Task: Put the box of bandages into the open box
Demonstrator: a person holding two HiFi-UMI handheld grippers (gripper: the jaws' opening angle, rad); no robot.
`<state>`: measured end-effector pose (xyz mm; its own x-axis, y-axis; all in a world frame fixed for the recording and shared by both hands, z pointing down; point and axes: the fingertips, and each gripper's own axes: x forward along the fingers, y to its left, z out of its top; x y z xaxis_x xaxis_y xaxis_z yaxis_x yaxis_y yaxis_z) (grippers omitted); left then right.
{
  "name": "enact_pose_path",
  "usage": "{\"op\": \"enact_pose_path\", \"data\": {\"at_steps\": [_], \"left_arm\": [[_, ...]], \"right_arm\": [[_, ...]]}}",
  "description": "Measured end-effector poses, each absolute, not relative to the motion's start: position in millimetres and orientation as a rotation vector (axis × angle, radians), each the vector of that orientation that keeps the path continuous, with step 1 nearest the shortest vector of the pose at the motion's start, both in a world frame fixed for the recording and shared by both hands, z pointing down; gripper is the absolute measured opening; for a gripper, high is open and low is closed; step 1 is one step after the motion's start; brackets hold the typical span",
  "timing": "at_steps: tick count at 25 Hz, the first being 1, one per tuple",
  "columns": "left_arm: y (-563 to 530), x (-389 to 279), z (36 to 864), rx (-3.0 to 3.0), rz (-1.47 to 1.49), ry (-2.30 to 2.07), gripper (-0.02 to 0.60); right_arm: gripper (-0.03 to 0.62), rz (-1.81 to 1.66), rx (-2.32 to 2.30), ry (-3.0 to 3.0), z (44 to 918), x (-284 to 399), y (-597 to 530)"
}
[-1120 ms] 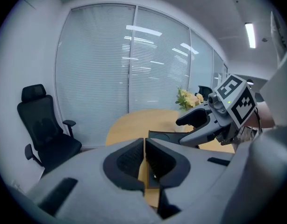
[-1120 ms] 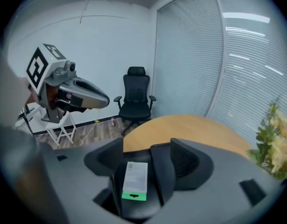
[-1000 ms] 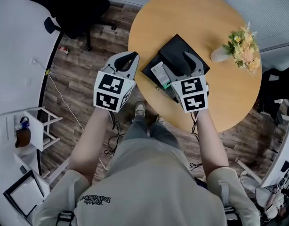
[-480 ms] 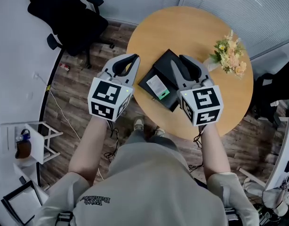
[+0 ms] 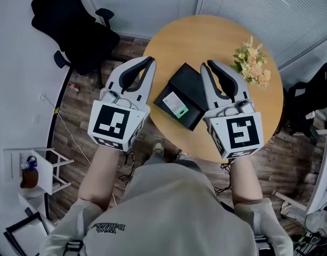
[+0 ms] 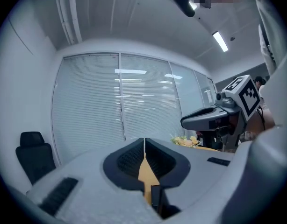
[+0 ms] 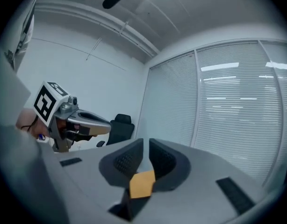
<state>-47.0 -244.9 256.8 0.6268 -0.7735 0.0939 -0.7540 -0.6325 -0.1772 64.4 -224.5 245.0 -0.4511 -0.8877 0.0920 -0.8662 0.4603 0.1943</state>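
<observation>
Far left of the head view there was a black office chair (image 5: pixel 73 25) on the wood-plank floor (image 5: pixel 91 97). Below it stood a white rack (image 5: pixel 49 167) with a small brown thing (image 5: pixel 27 177) on it, and a thin cable (image 5: pixel 73 137) trailed across the planks.

The left gripper (image 5: pixel 150 63) was held up over the floor just off the table's left edge. Its jaws were pressed together with nothing in them. In the left gripper view you could only see a hairline seam between the pads.

Next over was the round wooden table (image 5: pixel 206 36) with the open box (image 5: pixel 191 84) on it. The open box was black and sat between the two grippers, with nothing blocking it. The box of bandages (image 5: pixel 177 104) lay in its near-left part, as far as I could tell. It had a white label with a green corner, but the print was too small to read.

The right gripper (image 5: pixel 206 67) hung over the table's near-right side. Its jaws had just been closing and were nearly touching, with a thin slit left and nothing between them.

Past that were a bunch of yellowish flowers (image 5: pixel 252 65) on the table, then grey window blinds (image 5: pixel 248 9). The dark writing on the person's shirt (image 5: pixel 107 227) wasn't legible to me.
</observation>
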Motion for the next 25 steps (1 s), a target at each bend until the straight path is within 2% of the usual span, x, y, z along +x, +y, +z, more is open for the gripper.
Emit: {"op": "enact_pose_path", "data": {"at_steps": [10, 25], "left_arm": [[-213, -29, 229, -2.697, -0.167, 1.251, 0.029], [-179, -17, 248, -2.742, -0.203, 1.225, 0.029]], "right_arm": [[0.040, -0.144, 1.604, -2.617, 221, 85, -191], [0.038, -0.157, 1.576, -2.588, 231, 98, -153]]}}
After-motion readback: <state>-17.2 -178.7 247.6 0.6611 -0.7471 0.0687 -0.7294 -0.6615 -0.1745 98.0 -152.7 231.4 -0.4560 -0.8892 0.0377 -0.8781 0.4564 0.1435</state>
